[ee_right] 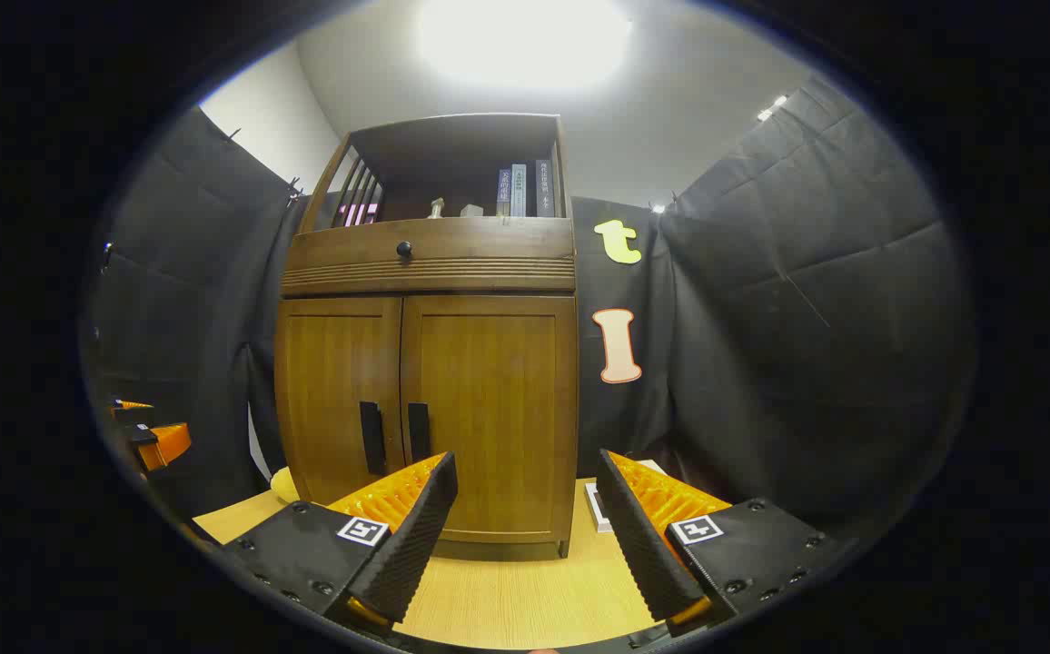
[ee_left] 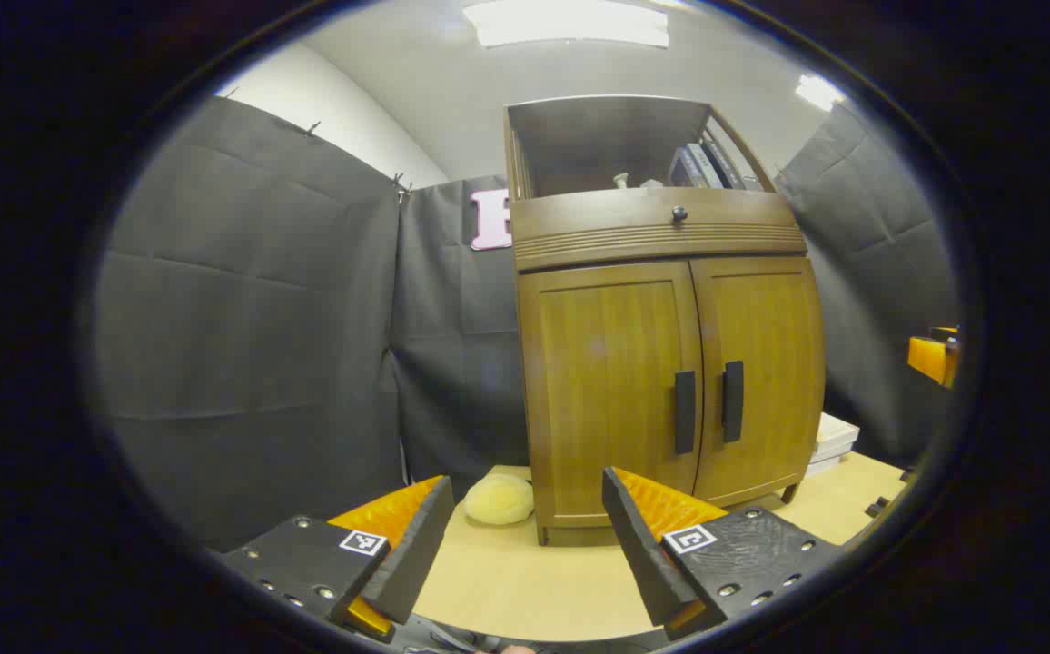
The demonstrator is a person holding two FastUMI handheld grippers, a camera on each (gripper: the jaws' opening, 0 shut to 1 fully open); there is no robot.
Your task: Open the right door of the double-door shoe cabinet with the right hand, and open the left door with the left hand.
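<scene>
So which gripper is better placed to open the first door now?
Right, probably. The right gripper is open and faces the right door, whose handle lies just beyond its fingers. The left gripper is also open, before the left door.

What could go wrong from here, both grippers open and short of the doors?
1. The right door handle and left door handle sit close together, so the right gripper might catch the wrong one.
2. Both grippers converge there; the left gripper may collide with the right.
3. The left door could sweep the yellow pad.
</scene>
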